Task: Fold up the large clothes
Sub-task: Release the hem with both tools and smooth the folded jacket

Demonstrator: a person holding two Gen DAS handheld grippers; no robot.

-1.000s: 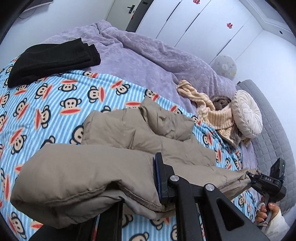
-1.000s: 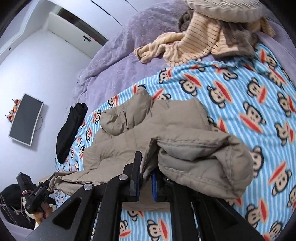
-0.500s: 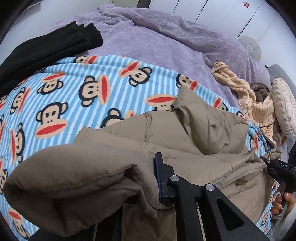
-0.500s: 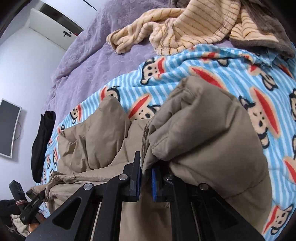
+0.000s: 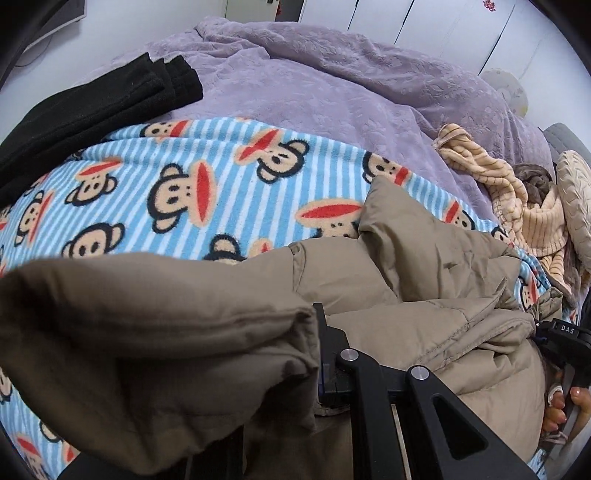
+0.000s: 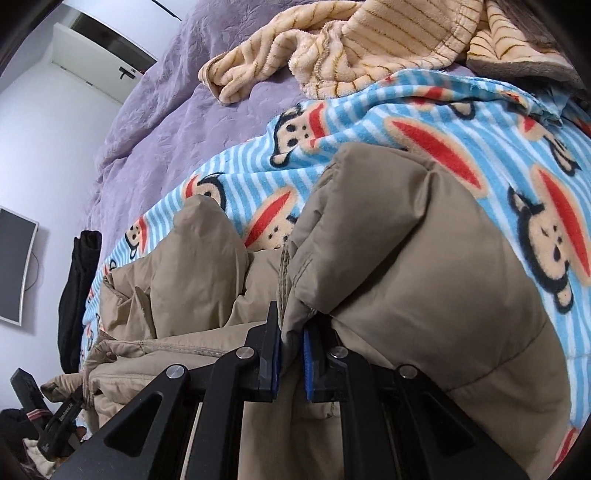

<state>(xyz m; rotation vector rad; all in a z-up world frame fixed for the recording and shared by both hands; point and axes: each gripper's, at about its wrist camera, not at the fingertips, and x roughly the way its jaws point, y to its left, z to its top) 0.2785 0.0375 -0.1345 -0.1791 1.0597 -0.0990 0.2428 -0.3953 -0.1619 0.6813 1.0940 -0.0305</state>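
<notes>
"DAS" in white letters on the black body of the right gripper (image 5: 567, 334), seen in the left wrist view. White lettering on the left gripper (image 6: 64, 413) in the right wrist view, too small to read. Red marks on wardrobe doors (image 5: 487, 3), illegible.

tongs: both moved forward | jacket (image 5: 424, 295): held edge carried farther over its body

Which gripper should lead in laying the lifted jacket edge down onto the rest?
Neither alone, probably. The left gripper and right gripper each pinch an end of the tan jacket, whose far half lies on the monkey blanket. Lower together.
</notes>
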